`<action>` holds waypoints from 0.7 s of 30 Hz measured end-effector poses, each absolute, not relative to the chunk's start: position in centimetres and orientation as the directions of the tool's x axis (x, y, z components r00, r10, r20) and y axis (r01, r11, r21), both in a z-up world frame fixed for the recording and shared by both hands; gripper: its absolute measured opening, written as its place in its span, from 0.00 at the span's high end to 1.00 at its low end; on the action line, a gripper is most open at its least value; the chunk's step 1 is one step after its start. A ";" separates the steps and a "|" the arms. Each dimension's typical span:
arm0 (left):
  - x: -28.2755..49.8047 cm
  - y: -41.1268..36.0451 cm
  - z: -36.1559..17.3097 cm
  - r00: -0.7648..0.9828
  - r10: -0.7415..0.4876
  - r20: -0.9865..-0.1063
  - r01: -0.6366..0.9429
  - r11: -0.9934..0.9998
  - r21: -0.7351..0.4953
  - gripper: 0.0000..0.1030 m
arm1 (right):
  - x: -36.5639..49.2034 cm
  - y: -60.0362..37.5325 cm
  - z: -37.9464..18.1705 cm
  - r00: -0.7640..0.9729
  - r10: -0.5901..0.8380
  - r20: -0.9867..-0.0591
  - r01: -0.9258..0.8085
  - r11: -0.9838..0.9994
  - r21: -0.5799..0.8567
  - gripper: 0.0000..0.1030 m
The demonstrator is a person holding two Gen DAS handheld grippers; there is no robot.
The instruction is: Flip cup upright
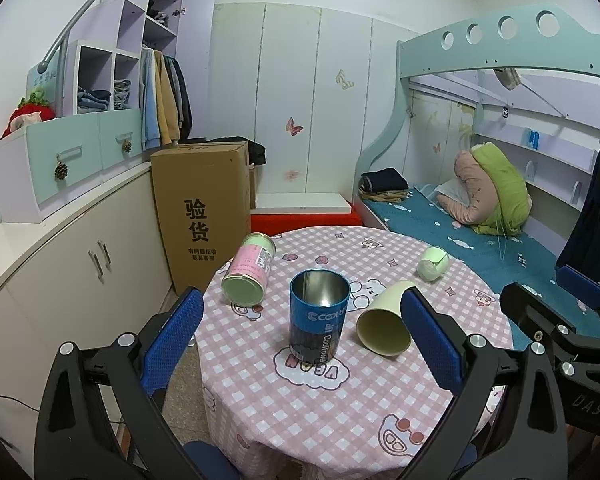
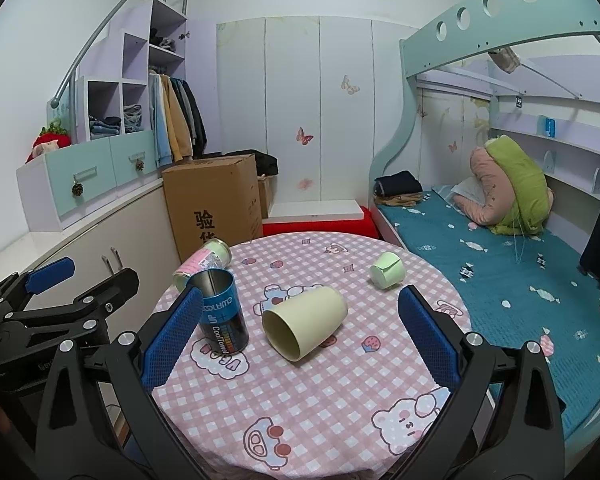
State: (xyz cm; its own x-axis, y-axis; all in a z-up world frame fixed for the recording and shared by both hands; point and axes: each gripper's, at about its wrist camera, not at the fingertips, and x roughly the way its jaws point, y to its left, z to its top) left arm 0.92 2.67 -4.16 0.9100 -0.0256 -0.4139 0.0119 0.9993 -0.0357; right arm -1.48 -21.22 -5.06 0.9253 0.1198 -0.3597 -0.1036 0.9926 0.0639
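Observation:
A pale yellow cup (image 2: pixel 304 322) lies on its side on the round table, its mouth toward the camera; it also shows in the left wrist view (image 1: pixel 386 326). A small green cup (image 2: pixel 386 270) lies tipped at the far right, also in the left wrist view (image 1: pixel 432 262). My right gripper (image 2: pixel 300 344) is open, hovering just short of the yellow cup. My left gripper (image 1: pixel 302 344) is open, with the upright blue tin (image 1: pixel 318 316) between and beyond its fingers. Both are empty.
A pink can (image 1: pixel 250 276) lies on its side at the table's far left. The table (image 2: pixel 320 412) has a pink checked cloth. A cardboard box (image 1: pixel 204 208) and cabinets stand to the left, a bunk bed (image 2: pixel 500 260) to the right.

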 end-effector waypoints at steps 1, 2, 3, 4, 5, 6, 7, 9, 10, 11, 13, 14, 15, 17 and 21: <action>1.0 2.6 -4.2 0.909 -0.021 -0.416 0.010 1.000 -0.028 0.07 | -1.4 -21.3 -5.1 0.925 0.119 -0.361 -0.103 0.993 0.063 0.05; 1.1 2.6 -4.2 0.909 -0.020 -0.415 0.010 1.000 -0.026 0.07 | -1.2 -21.2 -5.2 0.924 0.118 -0.363 -0.102 0.993 0.062 0.05; 1.2 2.6 -4.2 0.909 -0.019 -0.416 0.009 1.000 -0.025 0.07 | -1.0 -21.0 -5.2 0.924 0.117 -0.365 -0.101 0.993 0.062 0.05; 1.4 2.6 -4.1 0.909 -0.020 -0.416 0.009 1.000 -0.027 0.07 | -0.9 -21.1 -5.3 0.923 0.119 -0.365 -0.103 0.993 0.064 0.05; 1.4 2.6 -4.1 0.909 -0.021 -0.415 0.011 1.000 -0.028 0.07 | -0.9 -21.1 -5.2 0.923 0.120 -0.365 -0.103 0.993 0.064 0.05; 1.4 2.6 -4.1 0.910 -0.021 -0.414 0.011 1.000 -0.026 0.07 | -0.8 -21.0 -5.2 0.924 0.118 -0.365 -0.102 0.993 0.063 0.05; 1.5 2.5 -4.2 0.911 -0.020 -0.413 0.011 1.000 -0.024 0.07 | -0.8 -21.0 -5.2 0.924 0.118 -0.365 -0.102 0.993 0.062 0.05; 1.7 2.4 -4.1 0.911 -0.017 -0.412 0.010 1.000 -0.019 0.07 | -0.6 -21.0 -5.2 0.924 0.119 -0.365 -0.103 0.993 0.062 0.05; 1.7 2.4 -4.1 0.911 -0.018 -0.412 0.011 1.000 -0.020 0.07 | -0.6 -21.0 -5.2 0.924 0.118 -0.364 -0.102 0.993 0.062 0.05; 1.7 2.4 -4.1 0.911 -0.018 -0.412 0.011 1.000 -0.020 0.07 | -0.6 -21.0 -5.2 0.924 0.116 -0.366 -0.100 0.993 0.061 0.05; 1.8 2.4 -4.0 0.911 -0.019 -0.411 0.011 1.000 -0.022 0.07 | -0.5 -21.0 -5.2 0.924 0.115 -0.365 -0.099 0.993 0.062 0.05; 1.8 2.2 -4.0 0.912 -0.019 -0.410 0.011 1.000 -0.021 0.07 | -0.5 -21.0 -5.2 0.924 0.115 -0.365 -0.099 0.993 0.062 0.05; 1.8 2.2 -3.9 0.912 -0.017 -0.409 0.010 1.000 -0.018 0.07 | -0.5 -21.0 -5.2 0.924 0.114 -0.365 -0.099 0.993 0.060 0.05; 1.8 2.1 -3.9 0.914 -0.017 -0.406 0.010 1.000 -0.018 0.07 | -0.4 -21.1 -5.2 0.925 0.113 -0.363 -0.098 0.993 0.061 0.05; 1.8 2.1 -3.8 0.915 -0.019 -0.404 0.012 1.000 -0.020 0.07 | -0.4 -21.1 -5.1 0.925 0.114 -0.362 -0.098 0.993 0.061 0.05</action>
State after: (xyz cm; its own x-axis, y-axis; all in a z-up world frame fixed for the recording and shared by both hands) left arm 1.81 2.11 -3.75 0.9147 -0.0186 -0.4037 0.0116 0.9997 -0.0199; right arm -0.42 -21.09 -5.06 0.9253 0.1137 -0.3617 -0.0981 0.9933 0.0613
